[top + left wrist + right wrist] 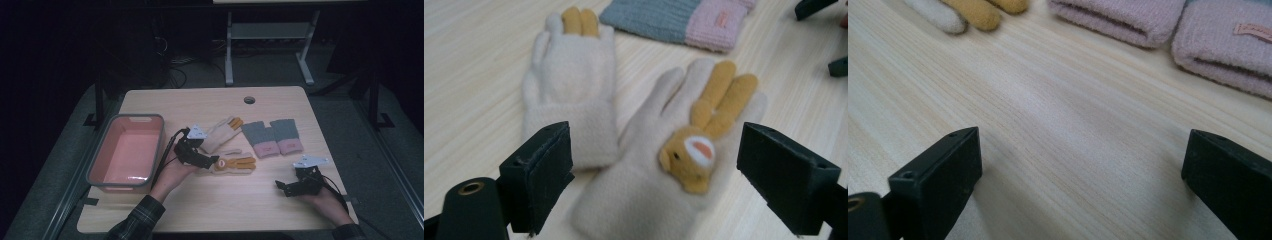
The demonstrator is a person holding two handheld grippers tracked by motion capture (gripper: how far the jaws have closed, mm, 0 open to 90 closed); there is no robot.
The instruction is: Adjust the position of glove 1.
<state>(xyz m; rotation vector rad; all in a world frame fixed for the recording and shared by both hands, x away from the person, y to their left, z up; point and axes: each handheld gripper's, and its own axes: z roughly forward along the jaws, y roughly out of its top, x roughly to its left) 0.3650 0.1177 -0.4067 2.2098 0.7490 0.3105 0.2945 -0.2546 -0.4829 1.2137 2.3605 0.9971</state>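
Rabbit glove (659, 170) lies flat on the tabletop (240, 200), near the middle, cuff toward the left gripper (200, 159). Left gripper's fingers (541, 175) stand wide apart, straddling the cuff end; contact with the wool cannot be told. Second cream glove (571, 95) lies just beside it. Right gripper (285, 187) sits low over bare wood near the right front, fingers (943, 175) wide apart, holding nothing. Grey-and-pink gloves (272, 137) lie beyond; pink bin (127, 152) at left.

Cream rabbit glove (649, 185) lies flat on the wooden table, palm down, orange ears along its fingers. Matching cream glove (574, 95) lies just beside it, cuff folded.
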